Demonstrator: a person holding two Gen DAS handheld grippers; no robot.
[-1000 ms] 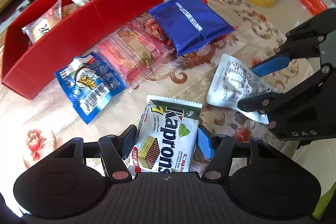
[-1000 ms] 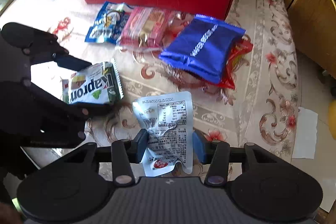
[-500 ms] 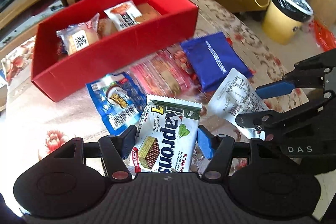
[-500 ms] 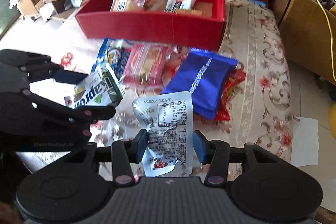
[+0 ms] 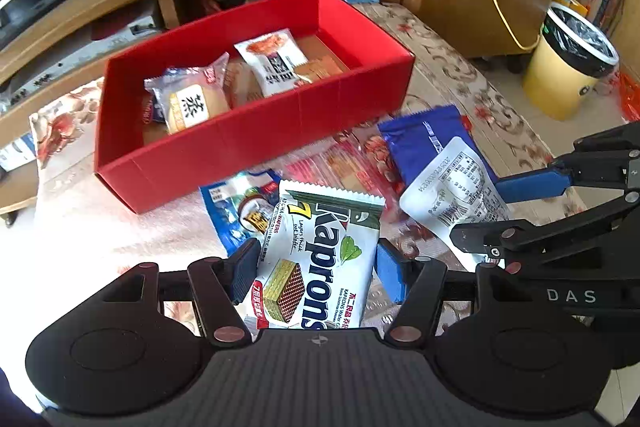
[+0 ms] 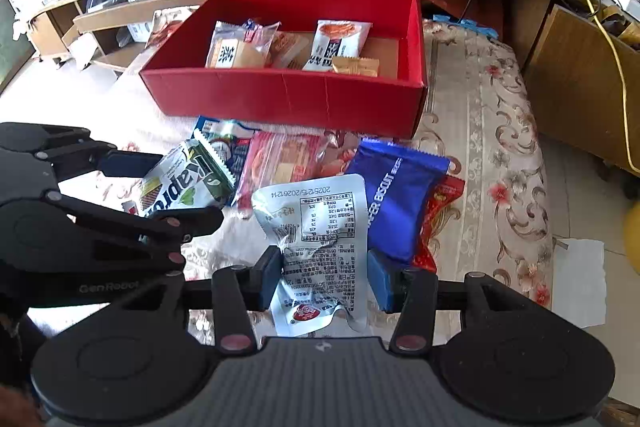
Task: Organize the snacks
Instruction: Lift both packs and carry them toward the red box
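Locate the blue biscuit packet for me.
In the right wrist view the blue biscuit packet lies right of centre, on a red packet, below the red box.

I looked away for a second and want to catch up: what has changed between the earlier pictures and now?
Both grippers have lifted their packets up off the table, and the red box has come into fuller view. The left gripper still clamps the Kaprons wafer pack; the right gripper still clamps the silver pouch. Nothing was let go. The blue biscuit pack and the other loose snacks stayed put.
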